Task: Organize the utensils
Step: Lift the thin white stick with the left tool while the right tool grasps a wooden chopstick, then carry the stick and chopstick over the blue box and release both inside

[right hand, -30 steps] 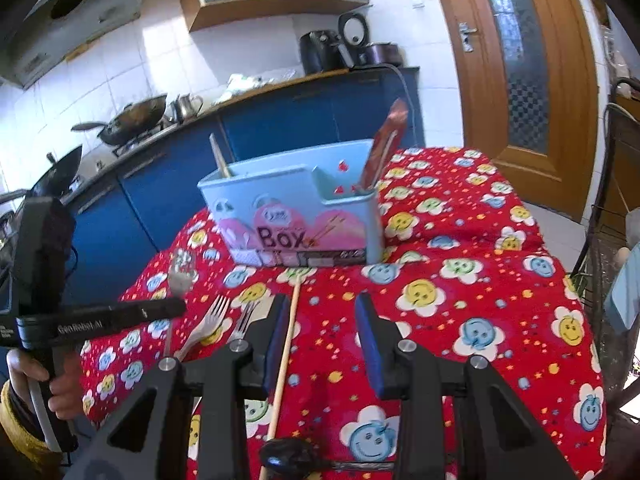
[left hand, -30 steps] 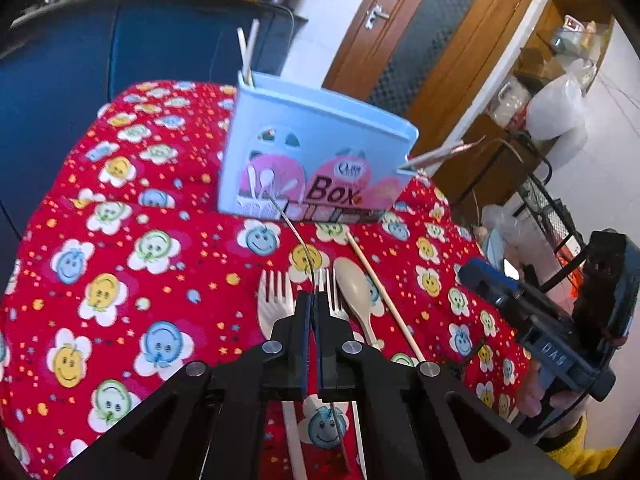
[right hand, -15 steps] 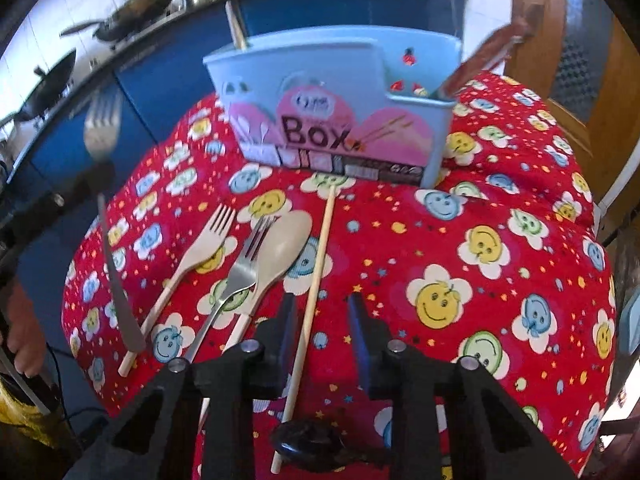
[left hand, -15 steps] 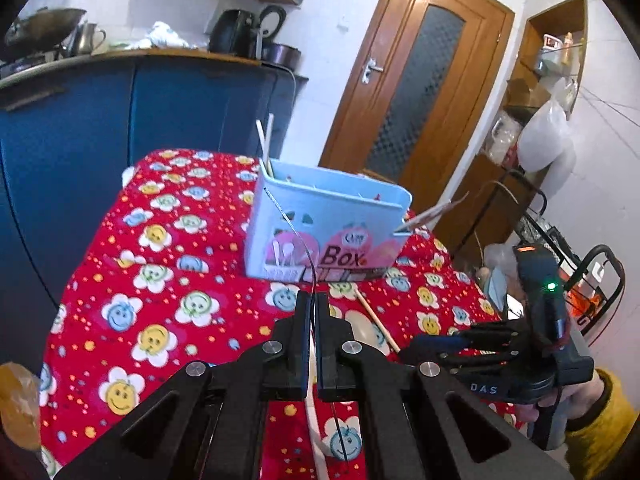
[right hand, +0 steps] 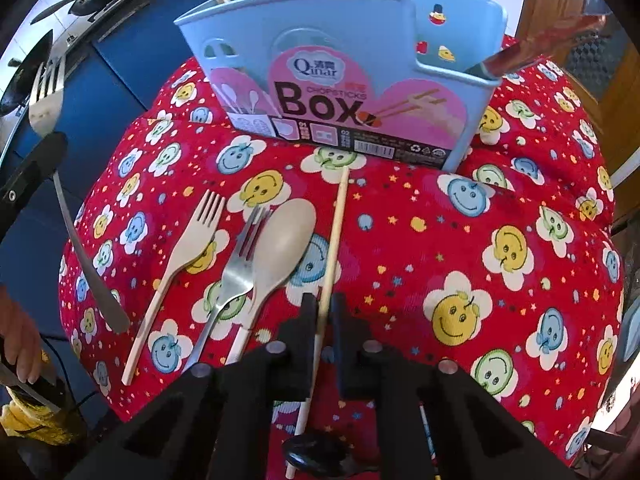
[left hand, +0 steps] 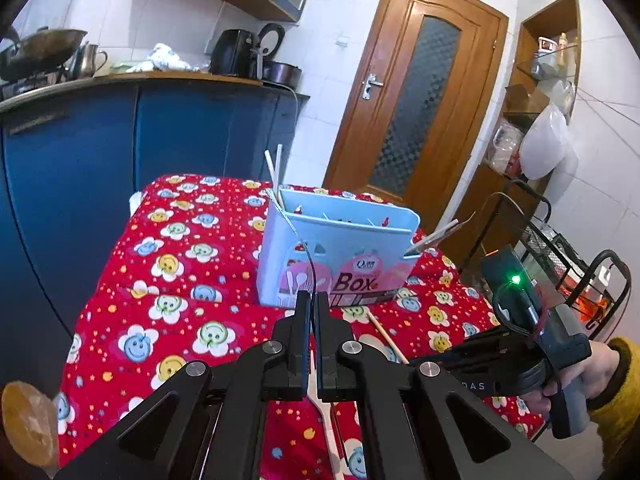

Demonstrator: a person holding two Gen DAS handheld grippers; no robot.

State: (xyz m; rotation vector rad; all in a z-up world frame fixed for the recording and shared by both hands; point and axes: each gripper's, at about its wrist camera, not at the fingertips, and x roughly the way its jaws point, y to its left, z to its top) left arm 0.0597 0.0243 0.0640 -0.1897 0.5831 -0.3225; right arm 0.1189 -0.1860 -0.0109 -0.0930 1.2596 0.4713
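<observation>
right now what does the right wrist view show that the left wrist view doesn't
Only the right wrist view: the cream plastic fork, the metal fork lying on the cloth, the whole cream spoon, and the tines of the steel fork held aloft in the left gripper.

Only the left wrist view: the wooden door, the blue kitchen counter, and the right gripper's body in a hand.

Both: the light blue chopsticks box, the red smiley-flower tablecloth and the wooden chopstick between the right gripper's fingers.

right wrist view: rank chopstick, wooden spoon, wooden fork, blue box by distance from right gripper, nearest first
1. chopstick, between the right gripper fingers.
2. wooden spoon, just left.
3. wooden fork, farther left.
4. blue box, far end, ahead.
</observation>
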